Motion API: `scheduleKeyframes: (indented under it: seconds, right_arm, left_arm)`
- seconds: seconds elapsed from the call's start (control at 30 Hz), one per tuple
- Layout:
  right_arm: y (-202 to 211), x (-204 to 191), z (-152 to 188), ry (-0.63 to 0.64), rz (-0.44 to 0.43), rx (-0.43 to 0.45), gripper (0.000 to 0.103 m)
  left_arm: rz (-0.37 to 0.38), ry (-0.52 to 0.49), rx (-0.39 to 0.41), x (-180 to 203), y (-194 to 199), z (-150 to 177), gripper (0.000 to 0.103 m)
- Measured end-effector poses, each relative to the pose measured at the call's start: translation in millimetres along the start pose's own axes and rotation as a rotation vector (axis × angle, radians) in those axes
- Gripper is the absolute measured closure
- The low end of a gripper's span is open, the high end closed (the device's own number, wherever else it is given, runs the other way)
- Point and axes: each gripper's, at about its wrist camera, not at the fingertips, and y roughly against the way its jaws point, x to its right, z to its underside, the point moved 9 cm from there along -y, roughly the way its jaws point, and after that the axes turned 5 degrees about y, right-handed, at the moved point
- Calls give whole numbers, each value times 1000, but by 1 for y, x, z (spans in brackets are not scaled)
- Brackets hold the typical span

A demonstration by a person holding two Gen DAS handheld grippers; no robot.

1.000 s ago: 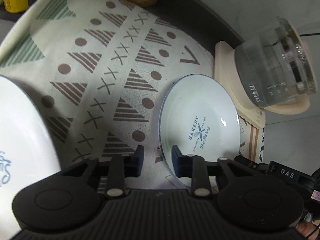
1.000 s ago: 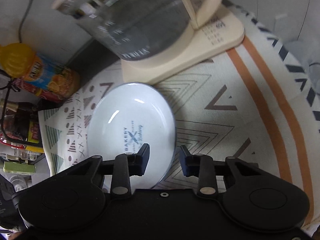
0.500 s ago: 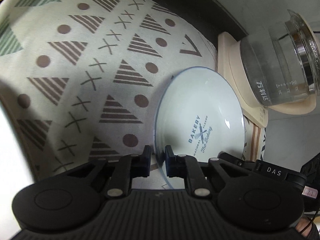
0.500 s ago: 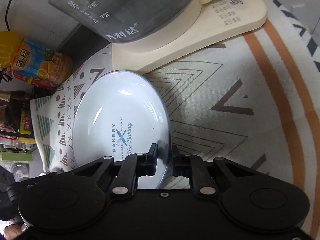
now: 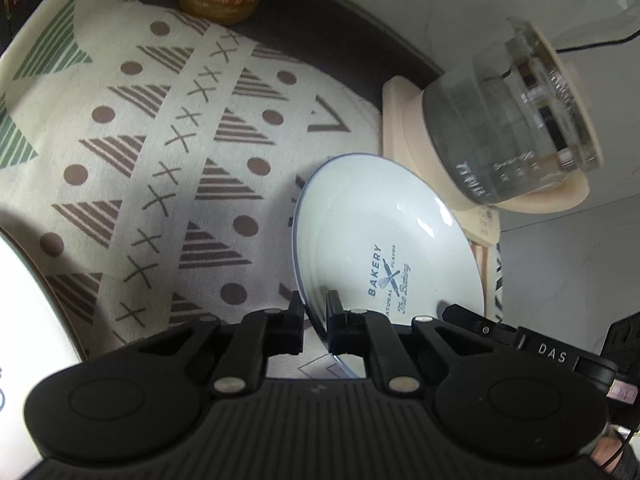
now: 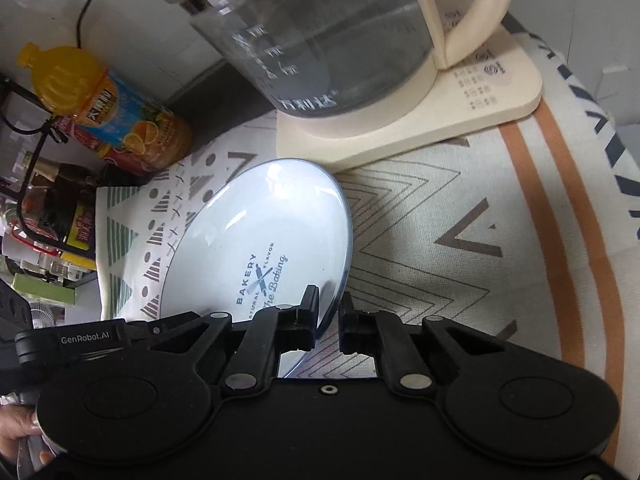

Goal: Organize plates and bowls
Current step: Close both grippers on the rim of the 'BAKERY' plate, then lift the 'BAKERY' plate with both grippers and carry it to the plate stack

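The white bakery plate (image 5: 388,240) is lying on the patterned tablecloth (image 5: 160,160), with the glass kettle (image 6: 320,32) crowding its far edge. Both the left gripper (image 5: 314,320) and right gripper (image 6: 329,316), gaping a second ago, are now pinching opposite rims.

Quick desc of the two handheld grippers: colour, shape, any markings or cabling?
Both are matte black plastic. The left gripper and the right gripper each have two flat linkage arms with silver pivot pins, square finger blocks and round domed housings either side. The left's body is ribbed; the right's is smooth with a small centre screw. Seen from the other wrist camera, one side is lettered "DAS" and one "GenRobot.AI". A thin cable runs by the DAS side.
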Motion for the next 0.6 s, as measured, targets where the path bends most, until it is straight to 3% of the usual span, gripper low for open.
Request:
scheduleKeyframes:
  seconds: [0.6]
  right_arm:
    - [32, -49, -11, 44, -22, 114, 93]
  left_arm:
    - [34, -41, 90, -4, 54, 5, 95]
